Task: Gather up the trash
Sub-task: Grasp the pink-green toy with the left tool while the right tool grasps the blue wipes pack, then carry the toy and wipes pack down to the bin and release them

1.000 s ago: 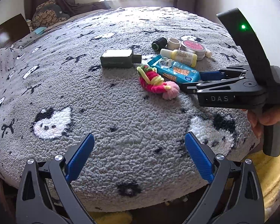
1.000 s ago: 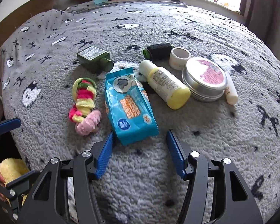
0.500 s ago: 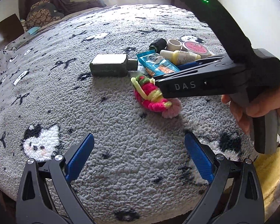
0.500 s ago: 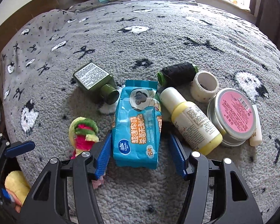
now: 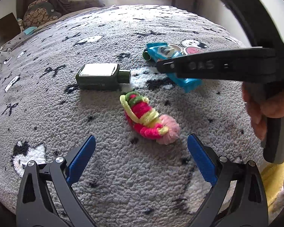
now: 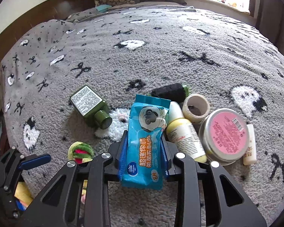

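Observation:
My right gripper (image 6: 144, 147) is shut on a blue wet-wipe packet (image 6: 146, 140), its jaws pressed against both long sides. The packet also shows in the left wrist view (image 5: 187, 82), partly hidden behind the right gripper's black body (image 5: 214, 67). My left gripper (image 5: 141, 151) is open and empty, just short of a pink, green and yellow fuzzy toy (image 5: 147, 120) that lies on the grey blanket (image 5: 123, 179). The toy's green end shows in the right wrist view (image 6: 80, 149).
A green square bottle (image 6: 90, 106) lies left of the packet. To its right lie a yellow bottle (image 6: 185, 138), a black spool (image 6: 170, 91), a tape roll (image 6: 196, 108), a pink-lidded tin (image 6: 226, 132) and a white stick (image 6: 250, 147). Pillows lie at the bed's far end.
My right gripper moved forward over the blue packet and shut on it. My left gripper moved forward toward the fuzzy toy and stayed open.

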Demonstrator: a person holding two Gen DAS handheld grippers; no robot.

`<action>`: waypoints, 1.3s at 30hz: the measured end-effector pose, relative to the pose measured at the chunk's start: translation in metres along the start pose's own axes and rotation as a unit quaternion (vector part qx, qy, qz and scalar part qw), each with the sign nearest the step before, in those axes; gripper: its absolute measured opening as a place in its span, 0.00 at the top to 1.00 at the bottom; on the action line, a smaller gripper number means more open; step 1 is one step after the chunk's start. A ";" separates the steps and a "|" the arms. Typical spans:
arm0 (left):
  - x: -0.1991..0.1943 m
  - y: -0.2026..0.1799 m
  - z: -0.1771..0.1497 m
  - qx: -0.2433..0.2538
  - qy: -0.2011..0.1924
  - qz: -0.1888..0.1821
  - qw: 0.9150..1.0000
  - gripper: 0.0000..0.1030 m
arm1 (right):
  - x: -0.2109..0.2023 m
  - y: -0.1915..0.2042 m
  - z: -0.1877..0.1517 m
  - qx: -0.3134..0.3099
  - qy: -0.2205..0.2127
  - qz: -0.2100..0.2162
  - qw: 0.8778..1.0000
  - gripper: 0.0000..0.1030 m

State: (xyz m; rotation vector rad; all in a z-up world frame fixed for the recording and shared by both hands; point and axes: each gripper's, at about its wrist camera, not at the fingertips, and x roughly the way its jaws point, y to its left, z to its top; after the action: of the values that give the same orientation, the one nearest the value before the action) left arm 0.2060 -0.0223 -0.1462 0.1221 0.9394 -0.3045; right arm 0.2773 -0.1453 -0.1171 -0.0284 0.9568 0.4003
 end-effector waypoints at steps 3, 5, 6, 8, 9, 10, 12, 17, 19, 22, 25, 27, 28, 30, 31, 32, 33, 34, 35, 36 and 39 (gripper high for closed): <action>0.009 0.002 0.009 -0.010 -0.001 -0.004 1.000 0.15 | -0.022 -0.011 0.003 0.005 -0.026 -0.009 1.000 0.72; 0.015 0.002 0.015 -0.014 0.000 -0.007 1.000 0.21 | -0.033 -0.016 0.004 0.005 -0.037 -0.023 0.999 0.72; 0.018 0.002 0.018 -0.014 0.001 -0.007 1.000 0.26 | -0.037 -0.018 0.004 0.006 -0.042 -0.029 0.999 0.72; 0.023 0.003 0.023 -0.012 0.004 -0.012 1.000 0.32 | -0.047 -0.023 0.004 0.007 -0.048 -0.036 0.998 0.72; 0.024 0.002 0.024 -0.012 0.003 -0.016 1.000 0.38 | -0.052 -0.024 0.002 0.008 -0.051 -0.038 0.998 0.72; 0.024 0.002 0.025 -0.011 0.002 -0.021 1.000 0.44 | -0.056 -0.026 0.001 0.007 -0.053 -0.042 0.998 0.72; 0.021 -0.001 0.026 -0.007 -0.003 -0.022 1.000 0.47 | -0.062 -0.028 -0.002 0.006 -0.055 -0.048 0.997 0.72; 0.014 -0.009 0.018 0.008 -0.009 -0.006 1.000 0.74 | -0.083 -0.031 -0.023 0.008 -0.060 -0.059 0.996 0.72; 0.007 -0.009 0.014 0.000 -0.009 -0.011 1.000 0.74 | -0.091 -0.032 -0.035 0.011 -0.059 -0.062 0.996 0.72; -0.007 -0.013 0.008 0.006 -0.015 -0.009 1.000 0.75 | -0.102 -0.033 -0.048 0.016 -0.060 -0.067 0.996 0.72; -0.022 -0.019 0.000 0.011 -0.021 -0.012 1.000 0.75 | -0.115 -0.033 -0.063 0.022 -0.062 -0.071 0.995 0.72; -0.037 -0.024 -0.006 0.015 -0.031 -0.012 0.999 0.75 | -0.126 -0.030 -0.074 0.024 -0.067 -0.075 0.995 0.72; -0.044 -0.026 -0.008 0.016 -0.036 -0.012 0.999 0.75 | -0.131 -0.029 -0.079 0.024 -0.069 -0.076 0.994 0.72; -0.059 -0.031 -0.014 0.018 -0.048 -0.012 0.999 0.75 | -0.142 -0.025 -0.090 0.026 -0.074 -0.081 0.994 0.72; -0.068 -0.033 -0.018 0.019 -0.055 -0.011 0.998 0.75 | -0.149 -0.022 -0.097 0.025 -0.077 -0.083 0.993 0.72; -0.076 -0.036 -0.021 0.021 -0.061 -0.012 0.998 0.75 | -0.155 -0.020 -0.103 0.025 -0.080 -0.082 0.993 0.72; -0.083 -0.039 -0.024 0.023 -0.066 -0.013 0.997 0.75 | -0.155 -0.020 -0.103 0.025 -0.080 -0.082 0.993 0.72; -0.091 -0.042 -0.028 0.026 -0.071 -0.013 0.997 0.75 | -0.159 -0.018 -0.107 0.025 -0.082 -0.082 0.993 0.72; -0.098 -0.045 -0.032 0.029 -0.077 -0.013 0.997 0.75 | -0.164 -0.016 -0.113 0.025 -0.085 -0.082 0.993 0.72; -0.105 -0.049 -0.036 0.032 -0.082 -0.014 0.996 0.75 | -0.171 -0.013 -0.120 0.026 -0.090 -0.082 0.992 0.72; -0.125 -0.058 -0.048 0.038 -0.095 -0.018 0.995 0.75 | -0.185 -0.007 -0.135 0.027 -0.099 -0.082 0.991 0.72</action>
State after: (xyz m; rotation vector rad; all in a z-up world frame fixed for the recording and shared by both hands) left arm 0.0819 -0.0402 -0.0718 0.1436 0.7424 -0.3783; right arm 0.0790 -0.2376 -0.0491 -0.0168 0.7623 0.2200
